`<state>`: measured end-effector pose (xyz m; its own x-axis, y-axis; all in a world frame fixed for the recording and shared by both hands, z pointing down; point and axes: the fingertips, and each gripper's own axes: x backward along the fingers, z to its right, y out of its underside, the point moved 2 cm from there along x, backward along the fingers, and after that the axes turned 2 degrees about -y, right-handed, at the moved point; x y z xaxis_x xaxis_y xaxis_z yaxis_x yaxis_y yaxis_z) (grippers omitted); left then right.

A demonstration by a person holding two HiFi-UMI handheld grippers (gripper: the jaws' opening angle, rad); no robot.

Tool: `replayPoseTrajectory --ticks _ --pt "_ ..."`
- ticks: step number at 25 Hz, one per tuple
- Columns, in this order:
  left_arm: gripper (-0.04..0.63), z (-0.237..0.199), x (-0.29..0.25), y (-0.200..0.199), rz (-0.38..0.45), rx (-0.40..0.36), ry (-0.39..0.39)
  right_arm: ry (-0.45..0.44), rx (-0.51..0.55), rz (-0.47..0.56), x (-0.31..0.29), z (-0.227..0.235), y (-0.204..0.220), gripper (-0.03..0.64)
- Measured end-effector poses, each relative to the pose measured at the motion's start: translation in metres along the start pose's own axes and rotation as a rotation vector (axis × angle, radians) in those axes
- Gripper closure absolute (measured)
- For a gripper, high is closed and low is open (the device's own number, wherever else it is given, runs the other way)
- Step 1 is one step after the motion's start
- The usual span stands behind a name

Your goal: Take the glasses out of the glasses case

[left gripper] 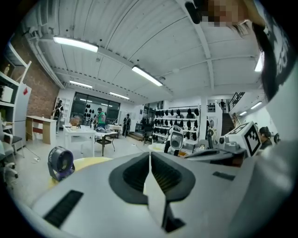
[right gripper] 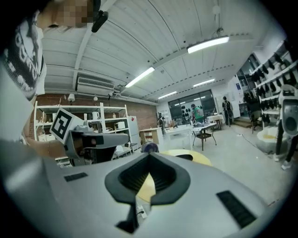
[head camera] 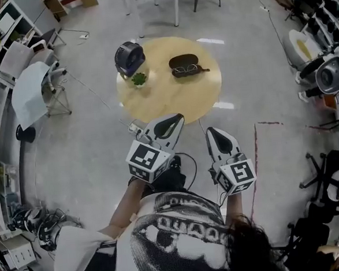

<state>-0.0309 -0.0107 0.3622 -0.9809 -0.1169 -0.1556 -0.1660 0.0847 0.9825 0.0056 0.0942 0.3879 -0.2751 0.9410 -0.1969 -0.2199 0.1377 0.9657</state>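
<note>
Both the left tongs (head camera: 177,119) and right tongs (head camera: 211,131) are pinched shut and empty at the desk's (head camera: 166,94) near edge, while the glasses case (head camera: 184,60), lying crosswise with the glasses (head camera: 186,70) along its near side, sits on the desk's far right part, slightly closer to the left tongs.
</note>
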Motion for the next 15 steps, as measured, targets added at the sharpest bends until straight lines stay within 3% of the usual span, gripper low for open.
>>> replayPoseTrajectory --ticks 8,15 --pt "0.574 -0.057 -0.054 -0.009 0.000 0.013 0.023 0.026 -0.011 -0.020 -0.066 0.042 -0.012 0.620" --pt "0.574 -0.075 -0.068 0.001 -0.016 0.051 -0.014 0.001 -0.025 -0.059 -0.086 0.059 -0.009 0.620"
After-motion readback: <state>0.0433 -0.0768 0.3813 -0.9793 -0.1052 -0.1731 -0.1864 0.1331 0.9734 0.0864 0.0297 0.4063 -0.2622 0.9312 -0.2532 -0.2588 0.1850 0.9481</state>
